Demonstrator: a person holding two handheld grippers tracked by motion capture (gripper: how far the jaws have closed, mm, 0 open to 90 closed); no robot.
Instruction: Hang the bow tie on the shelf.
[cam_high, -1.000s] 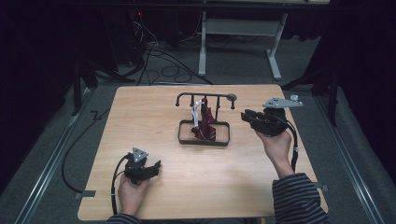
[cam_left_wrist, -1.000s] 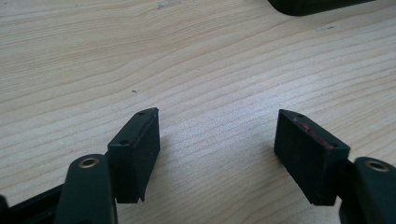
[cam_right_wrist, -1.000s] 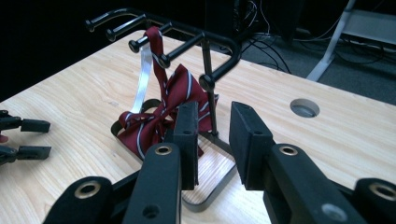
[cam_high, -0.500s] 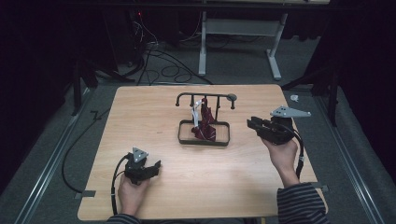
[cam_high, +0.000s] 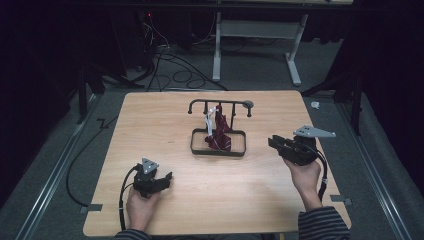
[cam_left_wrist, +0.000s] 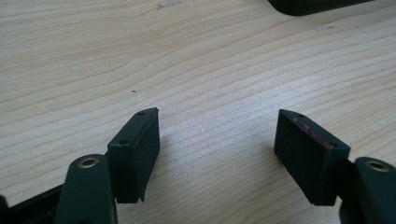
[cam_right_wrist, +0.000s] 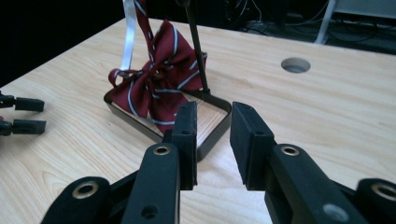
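In the high view, a light wooden worktop (cam_high: 165, 120) carries a small black stand (cam_high: 218, 127) near its middle: a rectangular tray base with an upright and a crossbar on top. A dark red striped tie (cam_high: 218, 134) hangs from the crossbar and bunches down into the tray, with a white strip beside it. The left gripper (cam_high: 165, 179) sits low near the worktop's front-left edge, held in the person's left hand (cam_high: 141, 207), and points toward the right; a cable loops from it off to the left. The right gripper (cam_high: 272, 142) hovers to the right of the stand, near it but apart from it, held in the right hand (cam_high: 305, 176), with the grey three-cornered plate on top. Cables lie on the grey floor beyond the worktop.

In the left gripper view, the left gripper (cam_left_wrist: 217, 135) has its jaws spread wide over bare wood grain, with nothing between them. A dark edge shows at the top right, probably the stand's base, though too little of it shows to be sure.

In the right gripper view, the right gripper (cam_right_wrist: 212, 123) has its jaws a narrow gap apart, holding nothing. Beyond them stands the tray, with the tie (cam_right_wrist: 156, 88) heaped in its left half against the thin upright. A round hole (cam_right_wrist: 295, 65) is cut in the worktop farther back on the right, and the other gripper's jaw tips appear at the left edge.
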